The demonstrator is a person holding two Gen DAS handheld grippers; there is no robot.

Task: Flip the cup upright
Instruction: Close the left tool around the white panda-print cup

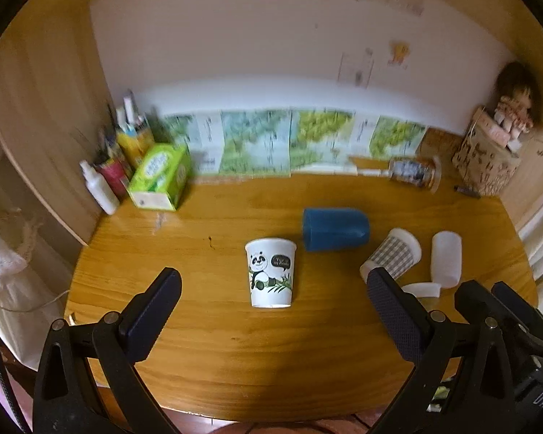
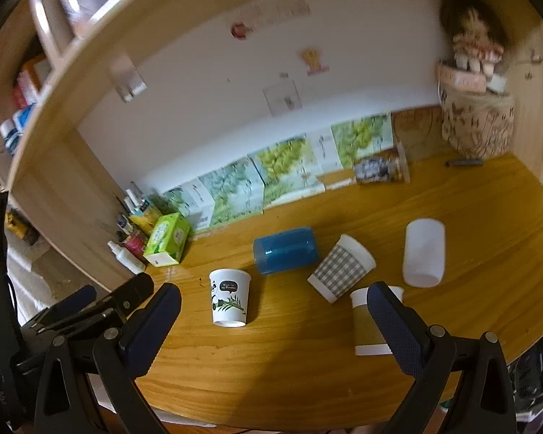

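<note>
Centrally on the wooden tabletop (image 1: 199, 361) lies the panda cup (image 1: 270, 272), a white paper cup on its side with the wide rim toward the wall and the narrow base toward the cameras. Its print shows a cartoon panda with green bamboo leaves and a dark speech bubble; the writing inside the bubble is too small and blurred to read.

Just behind it, slightly to the right, a blue cup (image 1: 335, 229) lies on its side. Further right lie a grey-checked cup (image 1: 392, 253) and a plain white cup (image 1: 445, 258), both tipped over. From the right wrist view, a white cup with a brown sleeve (image 2: 367, 325) lies nearest, partly hidden behind a finger.

The left gripper (image 1: 271, 311) hangs above the tabletop near the panda cup with its jaws wide and nothing between them. The right gripper (image 2: 273, 322) is likewise spread wide and empty.

Against the left panel stands a green tissue box (image 1: 160, 177); its lettering is unreadable. Landscape cards (image 1: 289, 141) line the wall, text illegible.
</note>
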